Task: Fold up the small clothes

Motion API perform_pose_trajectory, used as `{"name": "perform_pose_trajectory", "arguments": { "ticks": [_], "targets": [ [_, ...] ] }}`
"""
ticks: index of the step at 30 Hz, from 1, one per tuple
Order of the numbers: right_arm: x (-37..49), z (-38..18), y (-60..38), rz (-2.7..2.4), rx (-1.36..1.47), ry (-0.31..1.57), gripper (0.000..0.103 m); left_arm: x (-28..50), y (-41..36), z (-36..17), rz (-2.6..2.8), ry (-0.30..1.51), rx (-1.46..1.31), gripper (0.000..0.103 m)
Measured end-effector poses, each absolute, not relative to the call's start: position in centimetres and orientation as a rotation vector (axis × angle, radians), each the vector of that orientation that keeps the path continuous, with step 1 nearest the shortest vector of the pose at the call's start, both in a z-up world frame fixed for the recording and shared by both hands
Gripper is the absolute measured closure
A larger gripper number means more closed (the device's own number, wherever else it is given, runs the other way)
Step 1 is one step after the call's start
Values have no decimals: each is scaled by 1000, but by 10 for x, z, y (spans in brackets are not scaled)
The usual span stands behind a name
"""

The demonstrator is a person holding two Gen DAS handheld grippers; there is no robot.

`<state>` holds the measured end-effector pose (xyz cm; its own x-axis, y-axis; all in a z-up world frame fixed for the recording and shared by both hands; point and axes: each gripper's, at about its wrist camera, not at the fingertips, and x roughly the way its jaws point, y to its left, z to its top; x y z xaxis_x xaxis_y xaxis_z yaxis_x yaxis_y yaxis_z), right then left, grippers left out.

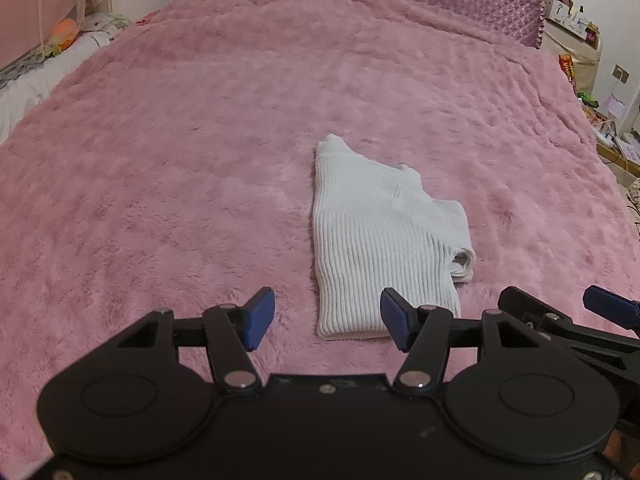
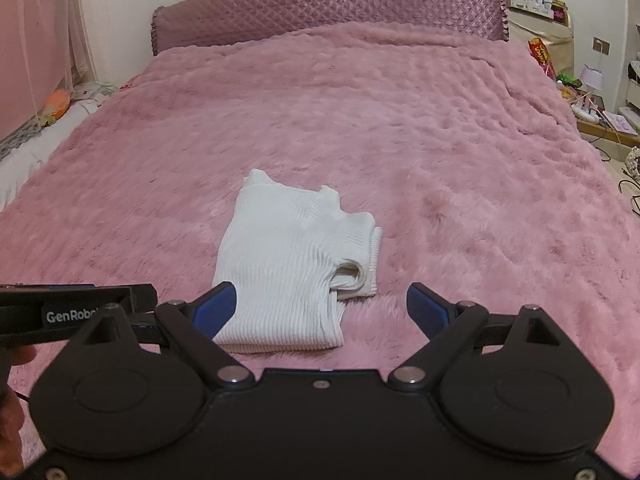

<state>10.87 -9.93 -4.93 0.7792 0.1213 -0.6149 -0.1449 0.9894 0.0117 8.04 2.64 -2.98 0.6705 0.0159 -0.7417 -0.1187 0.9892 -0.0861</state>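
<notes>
Two tools are in my hands, and neither holds anything. My left tool (image 1: 327,320) has its blue pads spread wide with only pink fleece and the near hem of the garment showing between them; my right tool (image 2: 322,312) is spread just as wide, its left pad hanging over the garment's near left corner without pressing on it, as far as I can tell. Both hover above the bed, pointing down and forward, side by side, close enough that each shows in the other's view.

Just ahead of the pads lies the white ribbed knit top (image 2: 292,264), resting on the pink plush blanket (image 2: 440,168) near the foot of the bed. It is already doubled into a narrow, roughly upright stack: the hem end nearest me, the neck end farther off, and a sleeve or side panel tucked in on the right, where a rolled edge peeks out. Beyond it the blanket runs bare to the quilted headboard (image 2: 328,8).

I judge the fold mostly made and my tools released from it. What remains looks like either one last fold, near end onto far end, or tidying that loose right edge. Either calls for lowering both tools to the hem corners and pinching through all layers evenly.
</notes>
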Motion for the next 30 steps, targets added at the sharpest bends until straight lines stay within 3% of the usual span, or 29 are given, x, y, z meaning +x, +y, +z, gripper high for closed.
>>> {"name": "perform_pose_trajectory", "arguments": {
  "ticks": [30],
  "targets": [
    [110,-55,-98,155,-41,693,10,84,33,-37,93,870,-111,40]
  ]
}}
